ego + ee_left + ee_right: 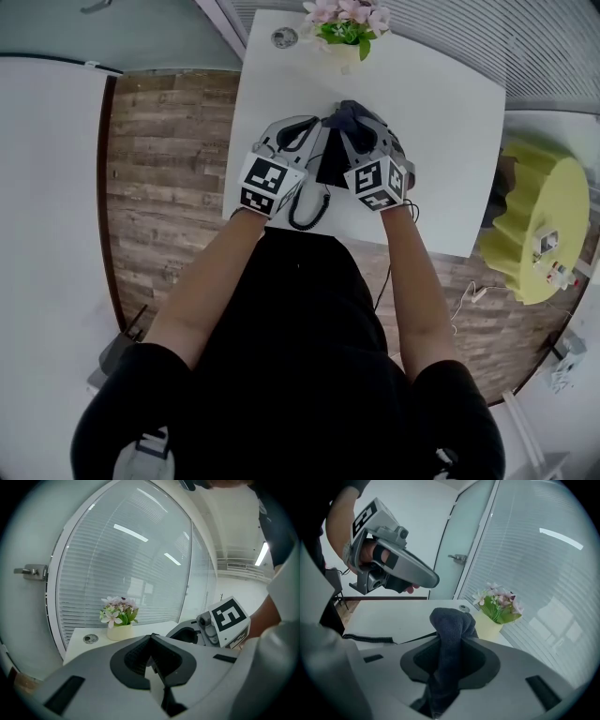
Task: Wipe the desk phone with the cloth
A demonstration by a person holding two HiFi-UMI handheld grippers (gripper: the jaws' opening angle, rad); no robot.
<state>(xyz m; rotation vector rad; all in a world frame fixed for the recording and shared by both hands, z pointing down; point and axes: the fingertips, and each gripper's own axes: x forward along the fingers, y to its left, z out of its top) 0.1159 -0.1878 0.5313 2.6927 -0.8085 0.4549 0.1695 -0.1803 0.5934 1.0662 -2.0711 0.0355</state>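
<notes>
Your right gripper [451, 641] has its fingers clamped on the dark cloth [451, 620], which bunches up past the tips. The fingers of your left gripper [151, 637] are pressed together on nothing, and the desk phone [328, 167] lies on the white desk [441, 141] below and between the two, mostly hidden in the head view. The risk, as I judge it, is that the cloth is only a narrow wad and nothing steadies the phone. A hard pass could scrape bare fingers on it, shove it toward the flower pot [345, 33] at the far edge, or snag the coiled cord [307, 214].
</notes>
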